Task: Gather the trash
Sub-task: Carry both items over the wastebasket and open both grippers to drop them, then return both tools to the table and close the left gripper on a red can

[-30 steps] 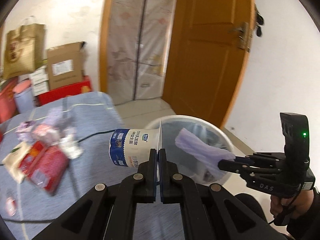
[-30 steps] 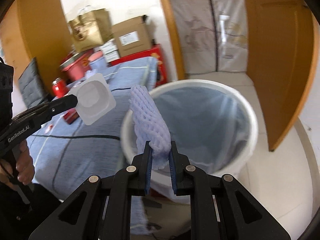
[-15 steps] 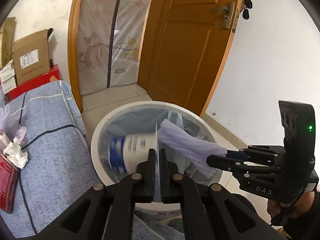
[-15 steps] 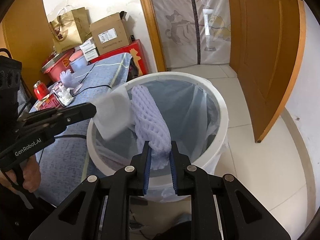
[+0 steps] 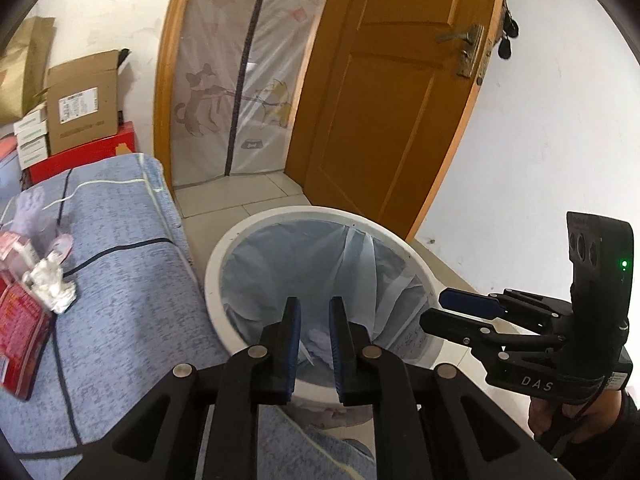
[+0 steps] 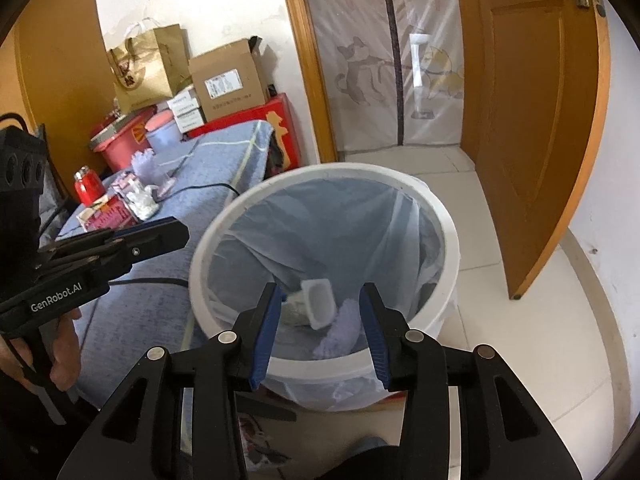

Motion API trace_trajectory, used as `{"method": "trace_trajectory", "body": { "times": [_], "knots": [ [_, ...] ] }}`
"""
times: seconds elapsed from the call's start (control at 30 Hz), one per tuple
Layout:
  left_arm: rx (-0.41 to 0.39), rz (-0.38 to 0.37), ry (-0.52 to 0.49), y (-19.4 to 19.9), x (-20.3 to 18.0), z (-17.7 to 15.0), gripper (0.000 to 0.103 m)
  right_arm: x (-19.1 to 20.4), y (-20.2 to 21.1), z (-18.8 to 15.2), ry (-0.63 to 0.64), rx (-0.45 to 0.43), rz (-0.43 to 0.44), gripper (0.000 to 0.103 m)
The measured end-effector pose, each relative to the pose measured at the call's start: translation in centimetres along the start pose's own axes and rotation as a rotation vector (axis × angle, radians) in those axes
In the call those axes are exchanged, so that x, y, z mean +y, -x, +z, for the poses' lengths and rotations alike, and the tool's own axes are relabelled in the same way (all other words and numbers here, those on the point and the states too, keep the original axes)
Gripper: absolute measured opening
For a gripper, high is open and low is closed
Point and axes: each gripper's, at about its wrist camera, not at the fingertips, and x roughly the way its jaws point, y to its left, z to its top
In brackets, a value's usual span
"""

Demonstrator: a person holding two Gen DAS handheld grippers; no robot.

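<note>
A white bin (image 5: 224, 272) (image 6: 448, 236) with a pale blue liner stands on the floor beside the table. Inside it lie a white yogurt cup (image 6: 319, 303) and a purple foam net (image 6: 340, 330) (image 5: 320, 338). My left gripper (image 5: 313, 308) is open and empty above the bin's near rim; it also shows in the right wrist view (image 6: 160, 234). My right gripper (image 6: 320, 300) is open and empty above the bin; it also shows in the left wrist view (image 5: 452, 310). More trash lies on the table: a crumpled tissue (image 5: 50, 286), a red packet (image 5: 20, 328) and purple foam (image 5: 34, 206).
The table has a blue cloth (image 5: 120, 280) and a black cable across it. Cardboard boxes (image 5: 82, 104), a red box and a paper bag (image 6: 148, 66) stand behind it. A red can (image 6: 86, 184) stands on the table. An open wooden door (image 5: 392, 100) is behind the bin.
Both grippers have opened. The yogurt cup left my left gripper and the purple foam net left my right gripper; both now lie in the bin.
</note>
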Motion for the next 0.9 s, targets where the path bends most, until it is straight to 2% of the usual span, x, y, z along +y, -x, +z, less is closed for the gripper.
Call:
{"method": "trace_trajectory", "body": {
  "times": [0.27,0.67,0.8,0.9],
  "knots": [
    [-0.031,0.067,0.032,3.4,1.0,-1.5,0.014,2.4,0.4,-0.6,0.021,0.000,0.060,0.042],
    [-0.072,0.227,0.100,8.7,4.8,-4.6,0.014,7.7,0.0,-0.8,0.093,0.019,0.196,0.042],
    [-0.083,0.276,0.130,10.3,6.7,-5.3,0.014,9.5,-0.4,-0.7,0.128,0.025,0.223,0.049],
    [-0.089,0.311,0.140,11.1,7.8,-5.4,0.014,10.5,-0.9,-0.5,0.145,0.033,0.243,0.049]
  ]
}}
